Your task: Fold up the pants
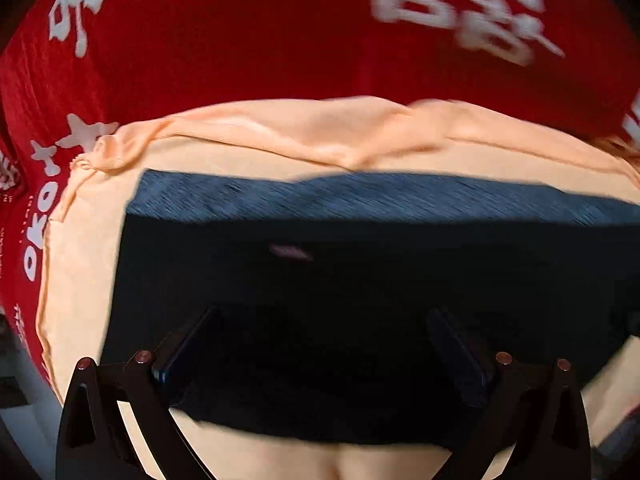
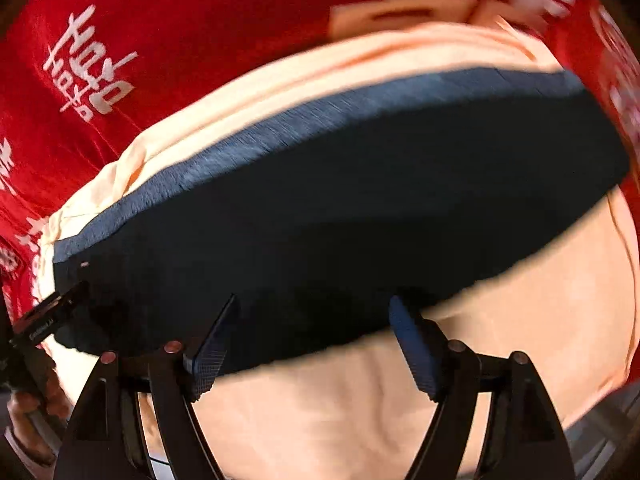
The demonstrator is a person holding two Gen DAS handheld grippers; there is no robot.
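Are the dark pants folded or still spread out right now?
Folded. The dark pants lie as a compact flat block with straight edges on the peach cloth; neither leg trails out.

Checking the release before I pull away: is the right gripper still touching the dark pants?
Cannot tell. In the right wrist view the right gripper stands open above the pants, nothing pinched, but blur hides any gap.

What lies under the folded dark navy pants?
The folded dark navy pants rest on a peach cloth, which lies over a red cloth with white lettering. Whatever lies directly beneath the pants is covered.
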